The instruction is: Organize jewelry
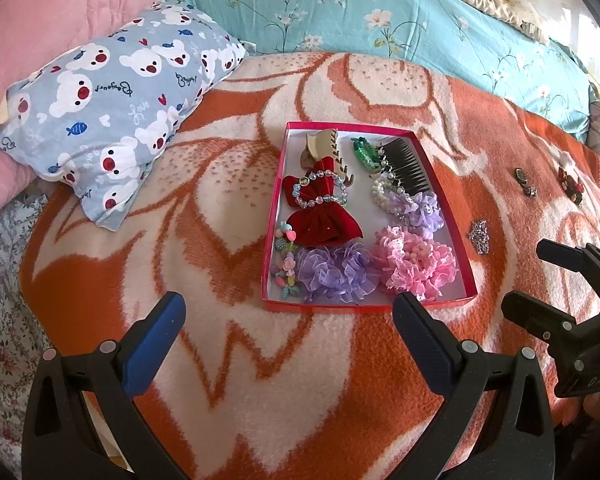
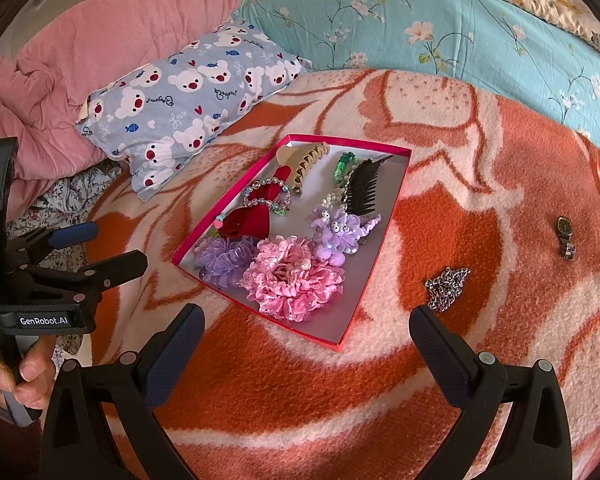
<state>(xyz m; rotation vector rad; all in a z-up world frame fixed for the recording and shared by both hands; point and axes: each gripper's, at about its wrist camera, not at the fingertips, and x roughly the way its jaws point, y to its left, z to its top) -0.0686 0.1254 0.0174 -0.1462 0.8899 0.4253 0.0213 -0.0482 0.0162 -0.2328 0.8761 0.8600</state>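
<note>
With both my left tool point(image 1: 288, 322) and right tool point(image 2: 306, 330) spread wide and empty, I judge the silver chain point(image 2: 447, 288) on the bed goes next into the shallow red-rimmed box point(image 2: 380, 248).

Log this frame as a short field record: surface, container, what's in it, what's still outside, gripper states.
surface: orange and cream blanket on a bed
container: red-rimmed tray, open
in tray: red bow, pink scrunchie, black comb, beige claw clip, among others
outside tray: silver chain, wristwatch, small dark red piece
left gripper: open, empty
right gripper: open, empty
</note>
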